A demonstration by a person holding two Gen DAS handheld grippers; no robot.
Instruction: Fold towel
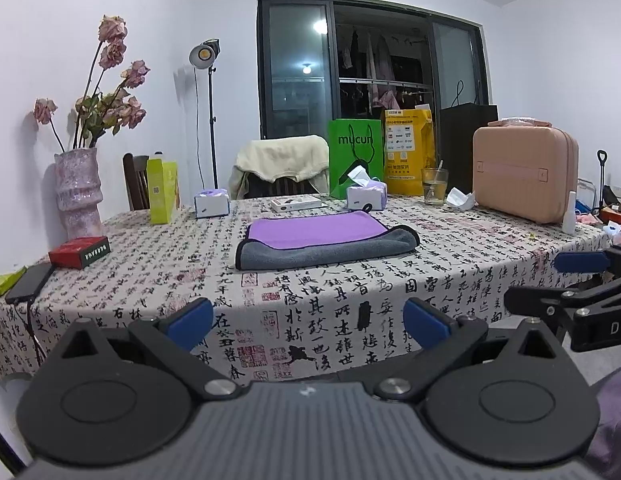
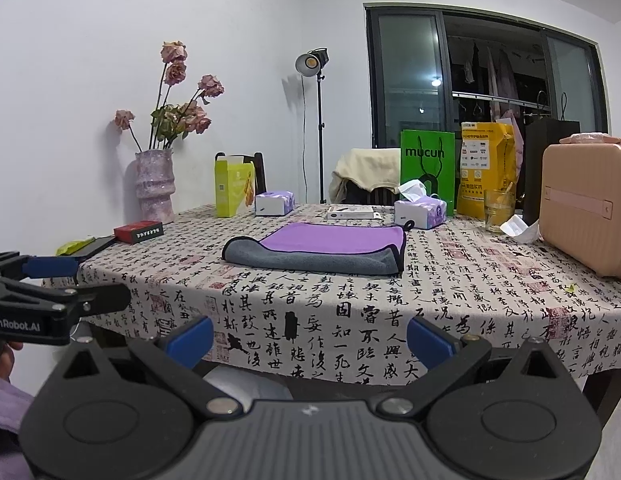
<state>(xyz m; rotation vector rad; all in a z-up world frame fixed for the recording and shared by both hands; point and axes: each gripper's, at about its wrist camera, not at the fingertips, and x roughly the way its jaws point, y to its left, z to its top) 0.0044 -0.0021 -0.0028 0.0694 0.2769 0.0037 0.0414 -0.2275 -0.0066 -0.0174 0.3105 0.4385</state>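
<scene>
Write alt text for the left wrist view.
A folded towel, purple on grey, lies on a calligraphy-print tablecloth beyond the open, empty left gripper. A vase of dried roses stands left, a pink case right.

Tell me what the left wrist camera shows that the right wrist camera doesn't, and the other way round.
Only the left wrist view shows the white bottle near the table's right edge, beside the pink case, and the right gripper from the side. Only the right wrist view shows the left gripper from the side. Both share the towel, folded with its purple side up, the vase of dried roses, the red box and the green bag. Both grippers are open.
</scene>
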